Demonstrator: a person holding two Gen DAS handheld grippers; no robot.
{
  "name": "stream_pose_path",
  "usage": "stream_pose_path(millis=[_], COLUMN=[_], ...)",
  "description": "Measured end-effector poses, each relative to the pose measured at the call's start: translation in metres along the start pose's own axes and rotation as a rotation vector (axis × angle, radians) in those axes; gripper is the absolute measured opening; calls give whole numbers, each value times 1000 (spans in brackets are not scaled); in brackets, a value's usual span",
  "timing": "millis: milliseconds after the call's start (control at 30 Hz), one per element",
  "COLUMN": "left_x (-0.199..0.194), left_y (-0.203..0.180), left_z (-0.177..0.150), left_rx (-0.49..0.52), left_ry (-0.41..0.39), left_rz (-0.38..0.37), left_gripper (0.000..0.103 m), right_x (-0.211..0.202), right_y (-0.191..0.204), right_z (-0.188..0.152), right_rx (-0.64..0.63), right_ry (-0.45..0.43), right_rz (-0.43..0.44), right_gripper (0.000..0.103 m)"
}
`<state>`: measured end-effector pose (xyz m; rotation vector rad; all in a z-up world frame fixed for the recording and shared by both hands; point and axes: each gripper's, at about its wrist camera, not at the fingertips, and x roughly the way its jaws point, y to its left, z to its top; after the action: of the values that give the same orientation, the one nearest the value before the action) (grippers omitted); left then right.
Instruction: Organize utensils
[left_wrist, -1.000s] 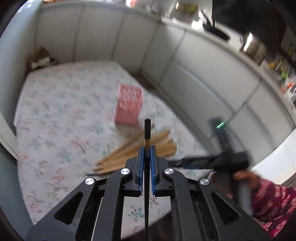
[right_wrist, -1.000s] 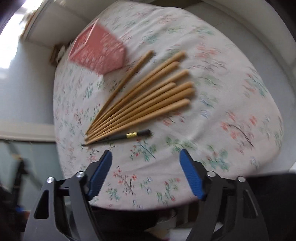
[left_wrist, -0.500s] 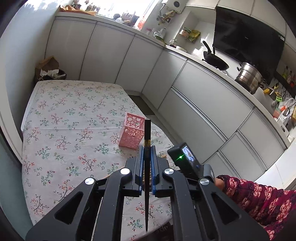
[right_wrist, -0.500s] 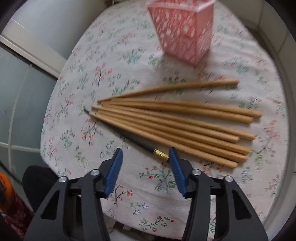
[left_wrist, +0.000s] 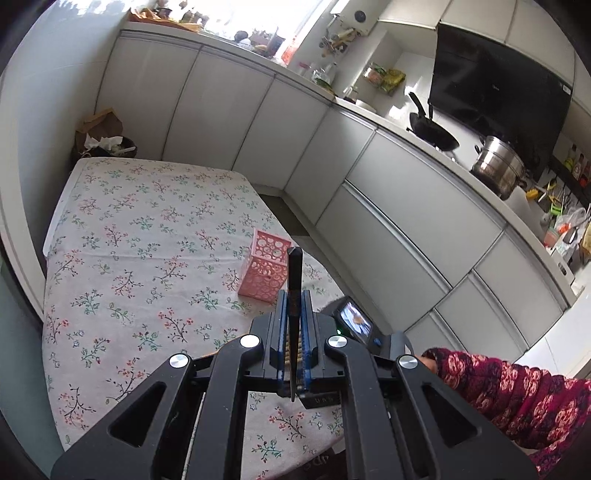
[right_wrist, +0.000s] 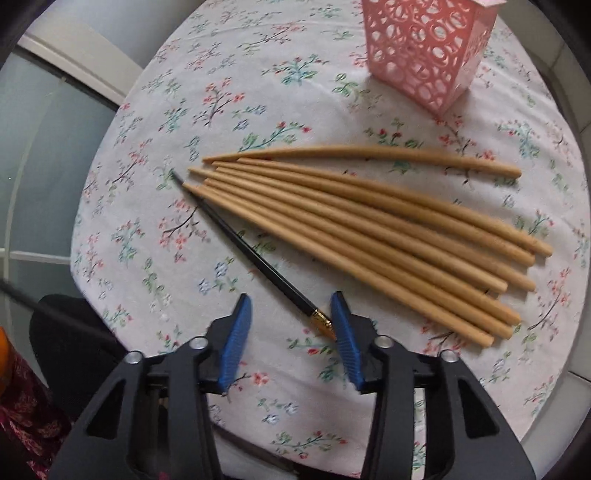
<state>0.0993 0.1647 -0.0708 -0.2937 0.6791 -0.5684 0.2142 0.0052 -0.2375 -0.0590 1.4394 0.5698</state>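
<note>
The left gripper (left_wrist: 293, 325) pinches a black chopstick (left_wrist: 294, 273) upright. The right gripper (right_wrist: 291, 317), jaws just narrowing but still apart, straddles another black chopstick (right_wrist: 251, 251) beside wooden chopsticks (right_wrist: 369, 221); the pink holder (right_wrist: 424, 51) stands beyond.

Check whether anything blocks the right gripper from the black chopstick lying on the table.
Nothing visible does. The black chopstick lies beside the wooden chopsticks, its gold-banded end already between the right gripper's closing, still open jaws, close against one pad; only bare tablecloth surrounds it.
</note>
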Motion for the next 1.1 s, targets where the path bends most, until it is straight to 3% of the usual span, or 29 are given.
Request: stream_pose_path(millis=[300, 400, 467, 500, 633, 733, 900, 1100], left_x=[-49, -71, -86, -90, -110, -110, -90, -71], left_y=[2, 2, 1, 0, -9, -13, -14, -19], left_z=[12, 19, 24, 26, 31, 32, 30, 27], left_rx=[-30, -42, -51, -51, -32, -31, -55, -58], left_ry=[-156, -218, -256, -267, -320, -317, -274, -225], left_rz=[78, 86, 103, 107, 97, 97, 93, 89], left_gripper=[6, 6, 6, 6, 6, 6, 6, 6], right_x=[13, 21, 22, 21, 12, 4, -28, -73], right_y=[47, 69, 75, 73, 50, 38, 5, -13], right_z=[30, 40, 37, 35, 18, 1, -23, -57], right_rx=[-97, -161, -196, -194, -120, -74, 63, 148], right_ry=[-30, -33, -53, -66, -102, -149, -350, -561], right_rz=[-26, -89, -183, -189, -148, -167, -61, -17], right_gripper=[44, 42, 25, 16, 5, 5, 6, 6])
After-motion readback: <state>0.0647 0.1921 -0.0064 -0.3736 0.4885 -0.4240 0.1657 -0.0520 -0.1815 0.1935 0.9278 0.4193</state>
